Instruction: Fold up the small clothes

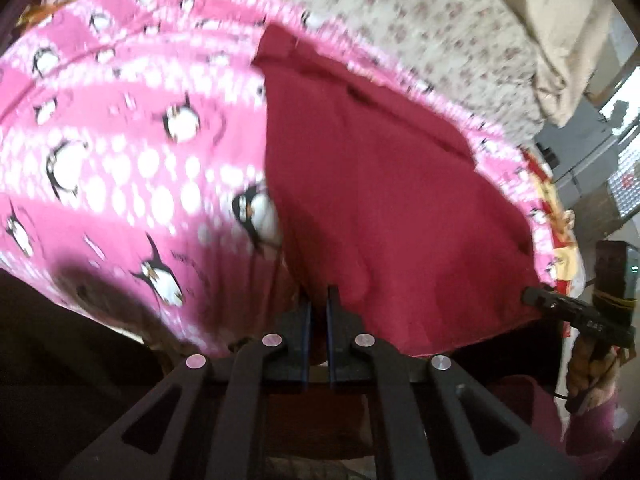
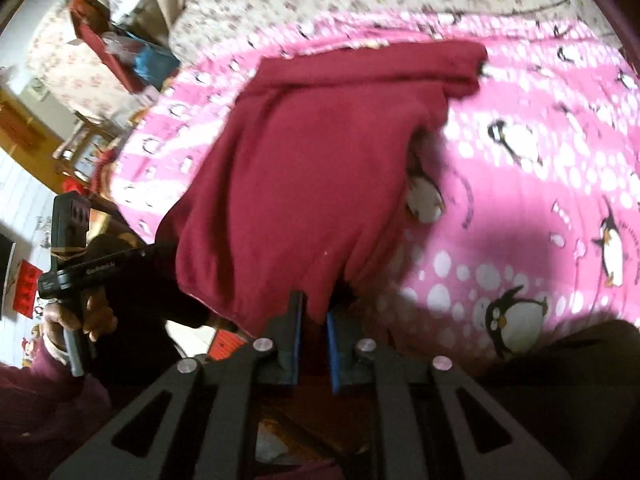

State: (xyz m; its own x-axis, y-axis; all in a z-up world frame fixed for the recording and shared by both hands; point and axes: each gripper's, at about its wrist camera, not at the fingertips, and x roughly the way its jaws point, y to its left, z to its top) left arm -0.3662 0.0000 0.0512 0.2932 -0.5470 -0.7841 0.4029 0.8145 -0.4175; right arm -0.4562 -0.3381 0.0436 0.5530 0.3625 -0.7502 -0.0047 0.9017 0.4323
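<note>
Jaws of both grippers, left gripper (image 1: 319, 294) and right gripper (image 2: 314, 304), pinch the maroon garment (image 1: 384, 200) hem at six o'clock above the penguin blanket (image 1: 120, 152); thin bites risk slipping, dropping the fold askew.

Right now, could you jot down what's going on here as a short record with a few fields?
Garment: dark red garment, near edge raised, far part lying on the blanket
Surface: pink penguin blanket over a floral sheet
Left claw: shut on the garment's near edge, left corner
Right claw: shut on the garment's near edge, right corner
Holder: a person's hand grips the left claw's handle
Fold status: not yet folded over
</note>
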